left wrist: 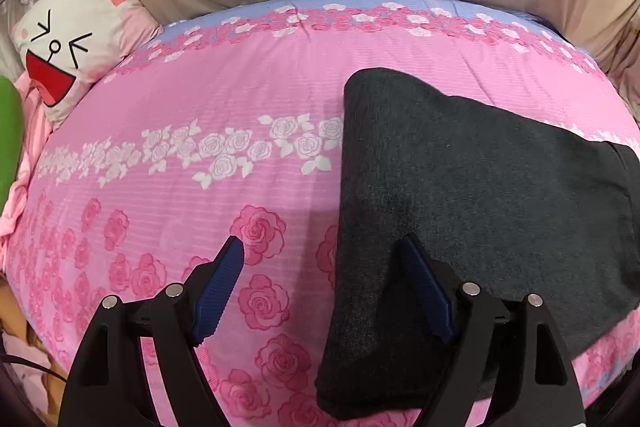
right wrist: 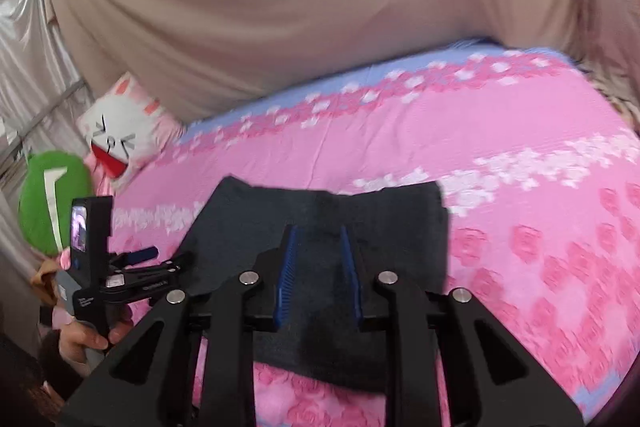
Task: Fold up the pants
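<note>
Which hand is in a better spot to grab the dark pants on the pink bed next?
Probably the left. The left gripper is wide open at the near side edge of the pants, one finger over the cloth. The right gripper is nearly closed above the middle, gripping nothing.

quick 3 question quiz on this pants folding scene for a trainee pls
1. True or false: the left gripper is clamped on the dark pants.
2. What lies under the pants: A) wooden table B) pink floral bedspread C) tiled floor?
3. Fill in: the cartoon face pillow sits at the bed's far ____ corner in both views.

Key: 1 false, its jaws stand wide open; 2 B; 3 left.
</note>
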`<state>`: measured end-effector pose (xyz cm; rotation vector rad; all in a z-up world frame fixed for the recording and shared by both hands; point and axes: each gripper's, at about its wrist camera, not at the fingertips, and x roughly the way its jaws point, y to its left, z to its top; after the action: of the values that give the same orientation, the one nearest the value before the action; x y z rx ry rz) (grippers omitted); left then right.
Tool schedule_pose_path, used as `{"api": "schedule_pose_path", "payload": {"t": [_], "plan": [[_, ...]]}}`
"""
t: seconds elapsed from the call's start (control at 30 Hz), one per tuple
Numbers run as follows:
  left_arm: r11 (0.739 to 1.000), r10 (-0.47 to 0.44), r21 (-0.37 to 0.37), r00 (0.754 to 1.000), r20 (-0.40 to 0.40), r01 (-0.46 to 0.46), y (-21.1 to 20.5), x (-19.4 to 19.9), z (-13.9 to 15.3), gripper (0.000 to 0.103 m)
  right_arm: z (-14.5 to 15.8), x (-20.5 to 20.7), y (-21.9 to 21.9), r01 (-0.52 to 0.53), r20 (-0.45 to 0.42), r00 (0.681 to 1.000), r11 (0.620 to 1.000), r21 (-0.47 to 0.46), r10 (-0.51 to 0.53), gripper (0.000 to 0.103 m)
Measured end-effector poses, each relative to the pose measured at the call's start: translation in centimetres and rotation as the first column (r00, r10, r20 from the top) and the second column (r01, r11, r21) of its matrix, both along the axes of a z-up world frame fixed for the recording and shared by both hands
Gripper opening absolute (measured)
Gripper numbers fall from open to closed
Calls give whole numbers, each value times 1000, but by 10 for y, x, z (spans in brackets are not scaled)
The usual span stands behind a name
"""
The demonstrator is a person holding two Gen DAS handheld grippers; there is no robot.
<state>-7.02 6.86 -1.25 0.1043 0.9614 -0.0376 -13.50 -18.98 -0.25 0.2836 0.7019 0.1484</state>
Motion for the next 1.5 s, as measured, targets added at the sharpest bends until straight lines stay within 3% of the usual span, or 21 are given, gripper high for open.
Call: {"api": "schedule_pose_path", "payload": {"t": [0.03, 0.07, 0.13, 0.17, 0.27, 0.33, 0.37, 0.43, 0.53, 0.63, 0.7, 0.77, 0.83, 0.97, 1.07, 1.1, 1.17, 1.2, 1.3, 1.4, 1.5], "plan": [[1000, 0, 1, 1000, 5, 0, 1, 0, 0, 82, -18, 17, -9, 45, -60, 997, 998, -44, -47, 16], [1000, 0, -1, 1000, 6, 0, 2, 0, -1, 82, -31, 29, -22, 85, -95, 992, 996, -36, -88, 0], [1000, -8, -2, 1000, 3, 8, 3, 0, -1, 83, -26, 25, -37, 110, -91, 991, 989, 100, -101, 0], [1000, -12, 4, 1000, 7, 12, 3, -1, -1, 83, -10, 16, -33, 108, -39, 994, 988, 110, -105, 2], [1000, -10, -4, 1000, 10, 10, 4, -1, -2, 84, 6, 9, -13, 25, 7, 1000, 997, 68, -25, 3], [1000, -5, -17, 1000, 6, 5, 5, 2, -3, 85, -19, 27, -3, 41, -82, 995, 996, -82, -48, 2], [1000, -5, -25, 1000, 2, 5, 6, 2, -2, 85, -29, 33, -3, 54, -117, 991, 993, -106, -67, 0], [999, -5, -43, 1000, 3, 5, 11, -3, 5, 84, -23, 22, -8, 66, -100, 993, 998, 2, -65, 0], [998, 16, -55, 999, 46, -14, 27, -18, 24, 84, 4, 1, 18, -38, -18, 999, 999, 21, 39, 4], [996, 55, -80, 996, 64, -50, 48, -28, 35, 84, 12, -10, 63, -203, -1, 979, 979, 26, 203, 4], [995, 75, -76, 996, 50, -71, 58, -29, 33, 84, 1, -8, 92, -283, -30, 959, 959, 6, 283, 4], [994, 92, -70, 995, 38, -89, 65, -32, 29, 83, -33, -1, 118, -345, -143, 930, 938, -25, 338, 4], [992, 100, -76, 994, 32, -98, 70, -35, 26, 83, -38, -4, 122, -328, -128, 939, 944, -42, 320, 1], [992, 99, -78, 994, 36, -96, 74, -42, 26, 83, -3, 0, 131, -344, -41, 939, 939, -29, 342, 5], [993, 85, -80, 996, 33, -82, 70, -44, 25, 83, -32, 20, 151, -398, -137, 909, 917, -1, 394, 5], [994, 80, -80, 996, 33, -77, 69, -46, 25, 83, -44, 25, 151, -387, -124, 914, 922, 16, 386, 0], [995, 75, -70, 997, 34, -73, 67, -48, 26, 83, -37, 26, 150, -366, -134, 921, 930, 33, 367, 2], [995, 75, -67, 996, 36, -73, 67, -50, 26, 83, -25, 19, 150, -361, -98, 926, 932, 44, 363, 7], [996, 72, -58, 997, 38, -70, 67, -53, 27, 83, -12, 20, 159, -393, -52, 917, 919, 42, 395, 7], [995, 82, -52, 996, 33, -80, 68, -52, 26, 83, -31, 33, 176, -420, -130, 899, 907, 15, 418, 7], [994, 101, -39, 994, 31, -100, 72, -54, 26, 83, -27, 36, 183, -423, -121, 901, 906, -26, 417, 7]]}}
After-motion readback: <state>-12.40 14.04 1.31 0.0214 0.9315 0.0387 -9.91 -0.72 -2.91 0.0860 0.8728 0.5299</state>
